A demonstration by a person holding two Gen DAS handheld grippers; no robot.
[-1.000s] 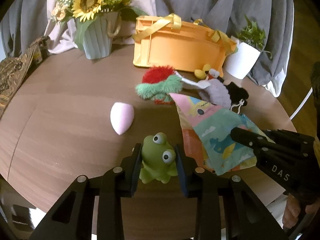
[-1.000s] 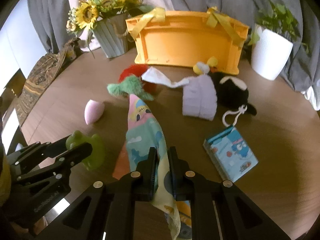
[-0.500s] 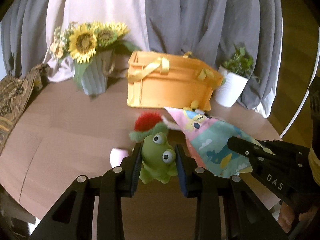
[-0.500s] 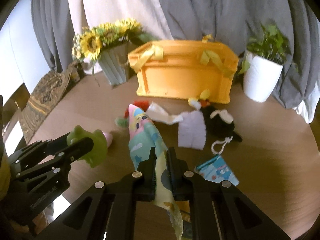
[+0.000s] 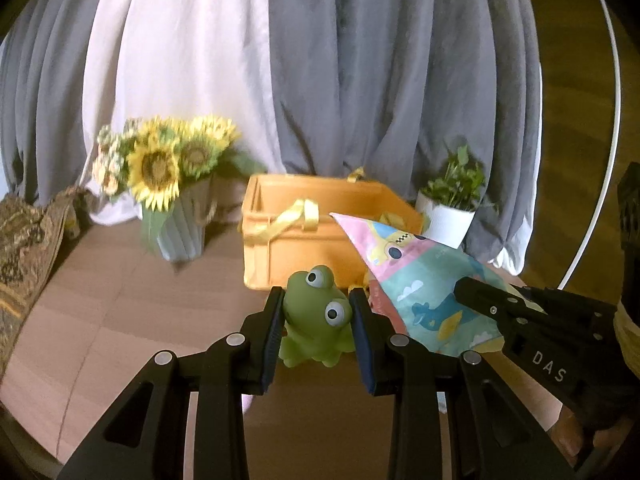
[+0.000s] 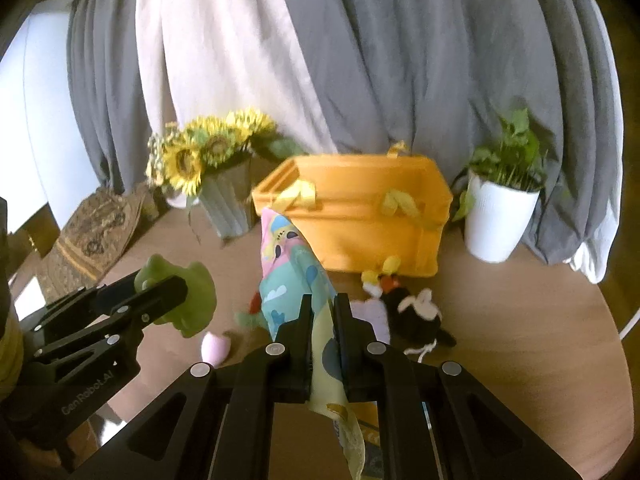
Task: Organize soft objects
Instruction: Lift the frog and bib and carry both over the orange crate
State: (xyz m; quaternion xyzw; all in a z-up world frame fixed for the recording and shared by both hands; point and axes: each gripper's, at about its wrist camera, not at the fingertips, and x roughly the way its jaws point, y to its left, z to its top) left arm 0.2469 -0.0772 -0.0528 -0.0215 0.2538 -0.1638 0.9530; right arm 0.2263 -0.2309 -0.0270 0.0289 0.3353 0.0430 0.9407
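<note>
An orange plastic crate with yellow ribbon handles stands on the round wooden table, its open top facing up; only the bare inner walls show in the left wrist view, so I cannot tell what lies inside. To its left a ribbed pale-green vase holds sunflowers, and to its right a ribbed white pot holds a leafy green plant.

The left gripper is clamped on a smooth, rubbery green frog toy with bulging white eyes, holding it above the table in front of the crate's near wall. The right gripper is pinched tight on a thin printed cloth, pastel pink, teal and yellow with cartoon clouds and vehicles; the fabric rises to a point in front of the crate and trails limply below the fingers.

On the table near the crate lie other soft things: a fuzzy black-and-white plush with a white cord loop, a lilac knitted piece just beside it, a small yellow-and-red plush against the crate's base, a shaggy green-and-red toy partly hidden by the cloth, and a smooth pink egg-shaped sponge. A patterned woven mat drapes the table's left edge. Grey and white curtains hang in folds behind.
</note>
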